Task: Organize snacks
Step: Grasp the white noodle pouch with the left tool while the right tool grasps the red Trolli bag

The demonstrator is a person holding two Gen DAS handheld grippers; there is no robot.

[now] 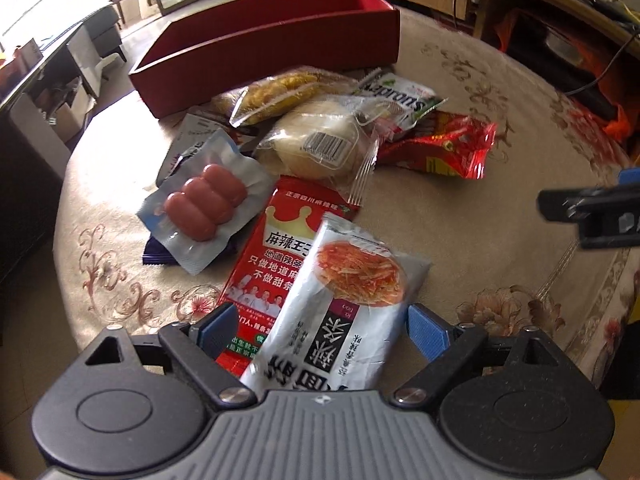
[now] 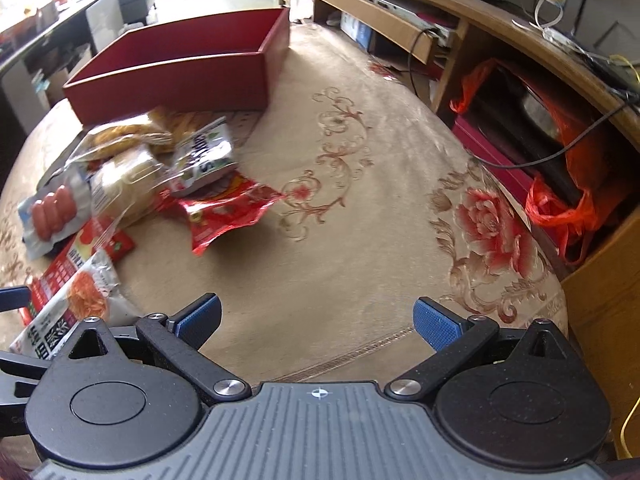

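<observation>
A pile of snack packets lies on the round table in front of an open red box [image 1: 280, 36]; the box also shows in the right wrist view [image 2: 176, 72]. My left gripper [image 1: 320, 332] is open, its jaws either side of a white noodle packet [image 1: 344, 300] that lies over a red spicy-strip packet [image 1: 276, 264]. Farther off are a sausage pack [image 1: 208, 204], a wrapped bun [image 1: 320, 140], a yellow snack bag [image 1: 276, 92], a green-white packet [image 1: 396, 96] and a red foil bag [image 1: 448, 148]. My right gripper [image 2: 318, 324] is open and empty over bare tablecloth, right of the pile [image 2: 132, 176].
The floral tablecloth [image 2: 360, 220] covers the round table. A wooden shelf unit [image 2: 500, 60] with an orange plastic bag [image 2: 560, 208] and cables stands close to the right. A dark cabinet [image 1: 44, 92] stands to the left. The right gripper's finger shows in the left wrist view [image 1: 588, 212].
</observation>
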